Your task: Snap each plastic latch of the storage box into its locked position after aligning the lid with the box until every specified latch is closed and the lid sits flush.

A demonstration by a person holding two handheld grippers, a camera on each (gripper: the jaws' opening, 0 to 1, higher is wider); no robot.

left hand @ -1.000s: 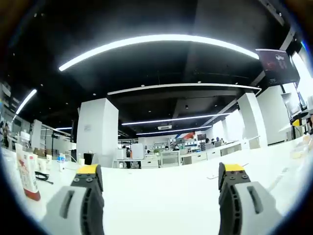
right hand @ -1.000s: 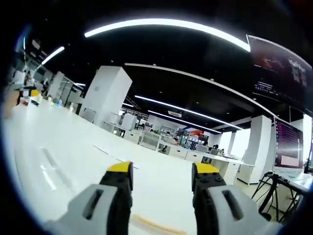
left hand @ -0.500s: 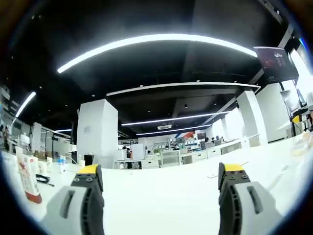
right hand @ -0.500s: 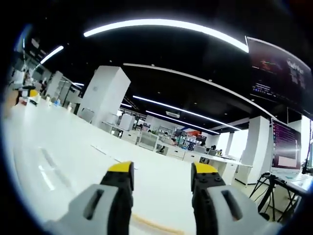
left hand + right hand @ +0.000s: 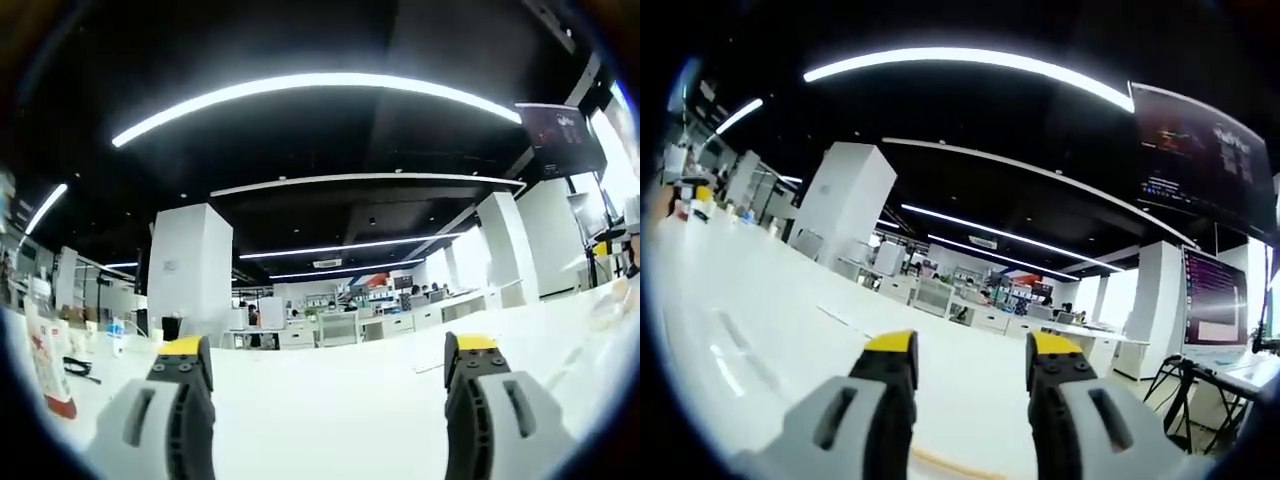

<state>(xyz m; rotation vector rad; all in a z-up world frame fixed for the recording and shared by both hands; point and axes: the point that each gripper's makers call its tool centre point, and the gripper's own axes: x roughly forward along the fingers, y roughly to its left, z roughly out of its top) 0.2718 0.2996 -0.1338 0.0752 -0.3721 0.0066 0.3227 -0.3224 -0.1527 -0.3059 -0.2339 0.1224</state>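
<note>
In the left gripper view my left gripper [image 5: 325,350] stands open, its grey yellow-tipped fingers [image 5: 180,355] far apart over a white table [image 5: 330,410], nothing between them. My right gripper [image 5: 970,350] in the right gripper view is open with a narrower gap, also holding nothing, above the same white table [image 5: 760,330]. Both cameras look level and slightly upward across the table at a dark ceiling.
A red and white carton [image 5: 45,360] and small items stand at the table's left edge. White pillars [image 5: 190,270], far desks and long ceiling lights [image 5: 310,90] lie beyond. A hanging screen [image 5: 1205,155] and a monitor on a tripod [image 5: 1215,320] are on the right.
Both views have tilted slightly upward, so the scene sits a little lower. The gripper openings look unchanged.
</note>
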